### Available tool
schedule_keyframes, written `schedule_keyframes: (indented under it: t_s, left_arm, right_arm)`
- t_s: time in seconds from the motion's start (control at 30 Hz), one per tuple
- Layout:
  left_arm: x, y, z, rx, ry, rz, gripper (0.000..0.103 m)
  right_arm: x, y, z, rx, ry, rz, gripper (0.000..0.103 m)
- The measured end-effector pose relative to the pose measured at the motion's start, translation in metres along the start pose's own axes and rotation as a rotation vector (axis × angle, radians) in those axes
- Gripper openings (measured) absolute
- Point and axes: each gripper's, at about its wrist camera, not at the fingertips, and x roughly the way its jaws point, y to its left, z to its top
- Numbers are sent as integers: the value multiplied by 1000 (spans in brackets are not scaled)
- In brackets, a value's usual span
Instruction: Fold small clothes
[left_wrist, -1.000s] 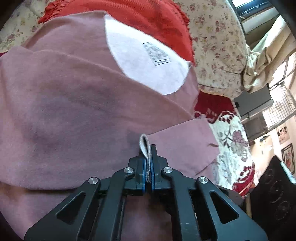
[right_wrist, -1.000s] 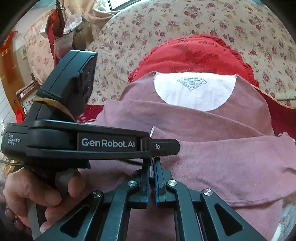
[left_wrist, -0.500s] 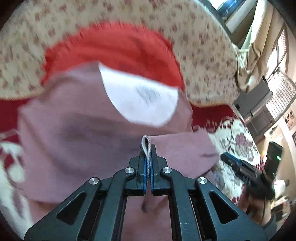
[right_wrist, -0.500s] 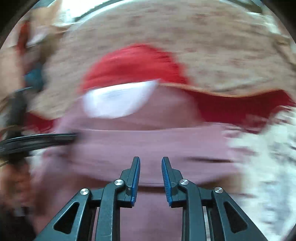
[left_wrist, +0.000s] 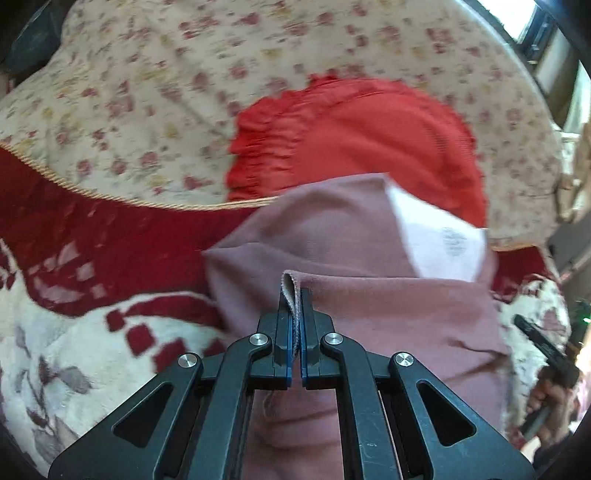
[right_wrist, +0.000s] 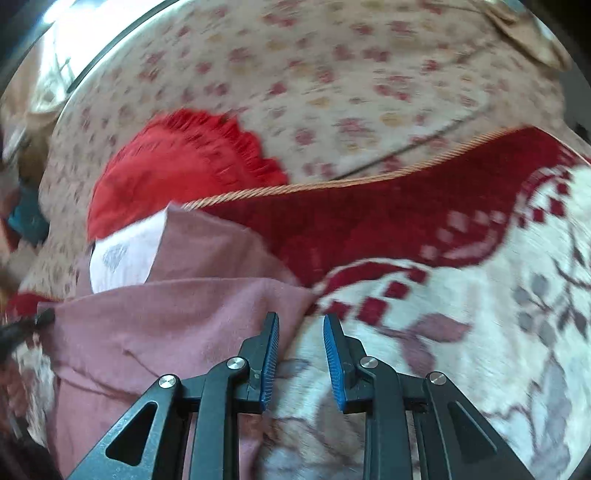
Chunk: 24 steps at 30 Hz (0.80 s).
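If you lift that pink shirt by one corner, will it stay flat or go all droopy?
Probably droopy. The pink shirt already bends in soft folds, and its pinched edge curls over between the left tool fingers, so it looks floppy. It seems thin and likely light. It may drag a little on the fuzzy blanket rather than slide.

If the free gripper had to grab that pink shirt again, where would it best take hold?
Probably the loose folded edge of the pink shirt at its right side, just left of the open right gripper. It lies thin on the blanket, so jaws coming from the bare blanket side could pinch it. The left gripper is shut on another fold.
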Motion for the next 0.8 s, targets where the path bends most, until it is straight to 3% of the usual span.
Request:
schedule_keyframes:
  t_s: [0.1,0.27,0.33,0.4,0.43,0.6,0.73,0.8]
  left_arm:
    - [7,7,-5,-12,9,11,1]
    - [13,-1,-4,48,-22,85,2]
    - [16,-2,-6,57,-16,98,2]
    - [15,4,-7,35,-16,89,4]
    - [14,7,-6,27,-19,90,4]
    - [-17,26,-11,-38,-101,176,4]
    - [-42,6,-21,12,-189,100,4]
    - [-39,-20,-30,105,-191,29,13]
  right_arm:
    - [1,14,0,-68,-22,-55,23]
    - [-2,41,-7,-189,-38,63,23]
    - [10,47,-14,-218,26,86,23]
    - [35,46,-27,-231,165,37,23]
    - [41,42,-33,-232,178,27,23]
    - [20,46,-30,-236,108,33,23]
    - [-11,55,-27,-246,-17,74,23]
    - [-3,57,-30,-240,36,64,23]
